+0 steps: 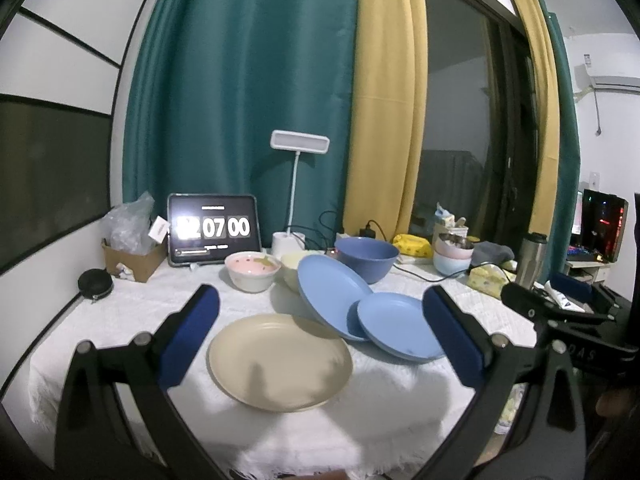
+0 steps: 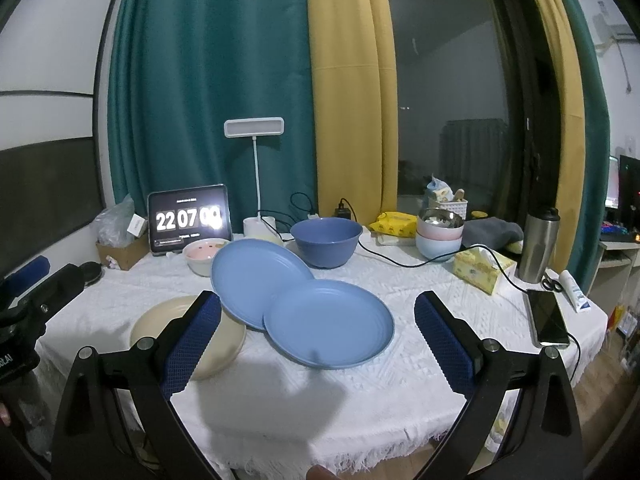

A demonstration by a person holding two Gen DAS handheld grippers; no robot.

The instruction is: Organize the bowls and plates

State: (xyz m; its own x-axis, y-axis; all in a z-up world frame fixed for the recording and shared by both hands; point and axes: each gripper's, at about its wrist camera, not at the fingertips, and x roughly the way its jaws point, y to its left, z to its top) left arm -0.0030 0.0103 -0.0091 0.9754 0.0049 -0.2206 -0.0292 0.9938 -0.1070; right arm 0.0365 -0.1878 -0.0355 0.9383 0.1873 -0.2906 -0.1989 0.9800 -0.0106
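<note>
Plates and bowls on white tablecloth [image 2: 304, 400], start of sorting. Beige plate [image 1: 280, 364] nearest; two blue plates [image 2: 328, 324] overlapping beside it, blue bowl [image 2: 326, 240] behind. Left gripper [image 1: 320, 340] and right gripper [image 2: 318, 340] spread wide, empty. Probably light, stiff, slick; best pinched at raised rim.

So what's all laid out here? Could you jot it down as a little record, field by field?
Surface: table with white cloth
Plates: beige plate; two blue plates, the farther blue plate tilted, its edge resting on the nearer blue plate
Bowls: dark blue bowl; pink-inside bowl; pale yellow bowl; stack of pastel bowls
Left hand-held gripper: open, empty, facing the beige plate
Right hand-held gripper: open, empty, facing the nearer blue plate
Clock on tablet: 22 07
</note>
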